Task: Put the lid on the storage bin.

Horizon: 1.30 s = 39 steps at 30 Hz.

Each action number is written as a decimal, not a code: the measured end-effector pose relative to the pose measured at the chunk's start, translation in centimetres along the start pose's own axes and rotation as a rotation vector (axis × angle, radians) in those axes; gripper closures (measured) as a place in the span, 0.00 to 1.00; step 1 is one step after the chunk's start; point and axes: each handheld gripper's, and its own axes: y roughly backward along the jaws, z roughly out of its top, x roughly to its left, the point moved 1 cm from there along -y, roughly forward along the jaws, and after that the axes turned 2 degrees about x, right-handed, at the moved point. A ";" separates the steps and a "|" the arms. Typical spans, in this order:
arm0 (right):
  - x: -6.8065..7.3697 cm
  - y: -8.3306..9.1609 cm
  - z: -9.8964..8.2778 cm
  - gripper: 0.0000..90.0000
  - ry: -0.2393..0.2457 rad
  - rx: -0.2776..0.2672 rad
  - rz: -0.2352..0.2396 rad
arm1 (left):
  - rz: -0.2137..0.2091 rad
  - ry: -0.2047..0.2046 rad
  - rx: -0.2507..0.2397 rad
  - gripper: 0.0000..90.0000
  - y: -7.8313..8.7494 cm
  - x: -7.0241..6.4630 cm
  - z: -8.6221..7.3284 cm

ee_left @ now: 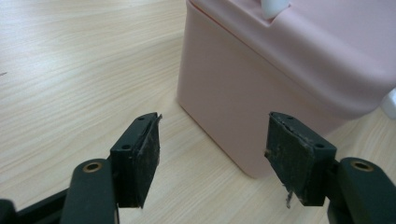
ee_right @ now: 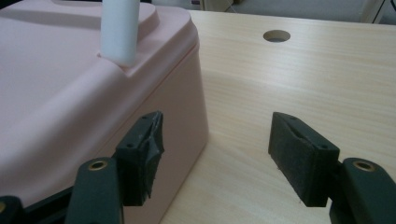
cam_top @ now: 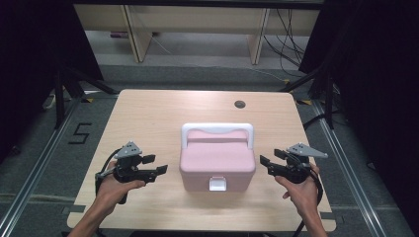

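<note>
Box (cam_top: pixel 217 160) sits mid-table, lid latched, a gripper at each side.
Left gripper (cam_top: pixel 157 165) and right gripper (cam_top: pixel 267 165) both gape, holding nothing, just beside the walls. Best move: close in level and square, both together. Table (cam_top: pixel 148 113) is pale wood with a cable hole (cam_top: pixel 240 104); dark curtains flank it.

Left gripper (cam_top: pixel 159 165) jaws apart, right gripper (cam_top: pixel 267 165) jaws apart, pointing inward

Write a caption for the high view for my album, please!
Two open grippers, left and right, flank a closed pink box with a white handle on a wooden table.
</note>
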 end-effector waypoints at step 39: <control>1.1 1.5 -5.0 0.29 0.022 0.039 0.001 | -0.016 -0.171 0.069 0.28 0.4 -2.7 -3.6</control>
